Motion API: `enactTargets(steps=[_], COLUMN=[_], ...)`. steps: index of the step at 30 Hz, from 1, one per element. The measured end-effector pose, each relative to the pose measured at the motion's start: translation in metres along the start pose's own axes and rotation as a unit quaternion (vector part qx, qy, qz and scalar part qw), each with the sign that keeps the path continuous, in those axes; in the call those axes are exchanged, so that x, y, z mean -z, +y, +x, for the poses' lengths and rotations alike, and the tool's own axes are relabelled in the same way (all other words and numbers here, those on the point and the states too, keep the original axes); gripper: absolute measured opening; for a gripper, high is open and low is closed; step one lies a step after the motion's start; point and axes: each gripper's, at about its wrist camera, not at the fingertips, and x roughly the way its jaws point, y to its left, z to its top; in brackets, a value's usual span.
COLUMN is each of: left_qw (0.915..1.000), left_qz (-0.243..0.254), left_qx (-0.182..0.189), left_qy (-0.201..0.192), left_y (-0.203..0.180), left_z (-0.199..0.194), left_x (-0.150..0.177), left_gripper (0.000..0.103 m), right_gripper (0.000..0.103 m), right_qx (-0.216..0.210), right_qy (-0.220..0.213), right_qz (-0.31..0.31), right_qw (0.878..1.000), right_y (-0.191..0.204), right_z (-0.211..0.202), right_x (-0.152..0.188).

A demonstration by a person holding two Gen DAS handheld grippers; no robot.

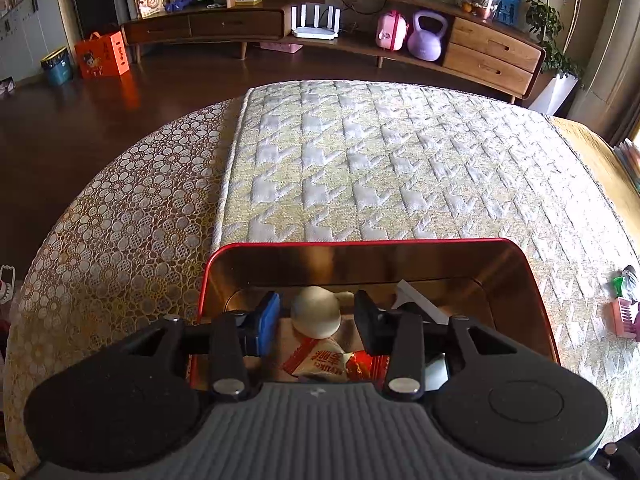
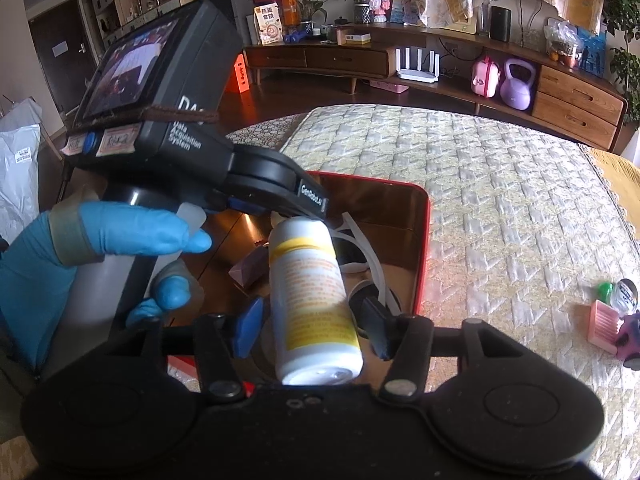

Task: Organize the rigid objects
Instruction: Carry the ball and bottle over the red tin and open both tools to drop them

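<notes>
While my right tongs [image 2: 308,328] stand apart around the white bottle [image 2: 310,296], barely gripping, I lower it into the red tin [image 2: 422,240] on the bed, clear of clutter. Left tongs [image 1: 316,316] hang apart, empty, over the tin's wooden ball [image 1: 316,311].

Red tin [image 1: 540,300], white-and-yellow bottle [image 2: 312,300], cream houndstooth mat [image 1: 380,168], blue glove [image 2: 132,232].

Home living room: media console [image 1: 400,36], kettlebell [image 1: 427,36]
</notes>
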Motion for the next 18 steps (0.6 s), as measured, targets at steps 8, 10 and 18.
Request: enactTargets(steps=[8,10,18], left_qw=[0.9998,0.9997,0.9988], left_qz=[0.006,0.007,0.028], left_qx=[-0.002,0.000,-0.005], left_qy=[-0.020,-0.024,-0.040], left_y=[-0.001,-0.003,-0.018], left_z=[-0.022,-0.027,-0.051], left_x=[0.005,0.006,0.015], left_gripper=[0.059,0.060,0.061], right_gripper=[0.060,0.062,0.067], right_qx=[-0.005,-0.007,-0.008], right_qy=[-0.009,-0.013,-0.024], right_qz=[0.007,0.008,0.021], right_qw=[1.000,1.000,0.999], right_y=[-0.003,-0.004,-0.017], right_z=[-0.013,-0.018,-0.041], right_x=[0.000,0.002,0.010])
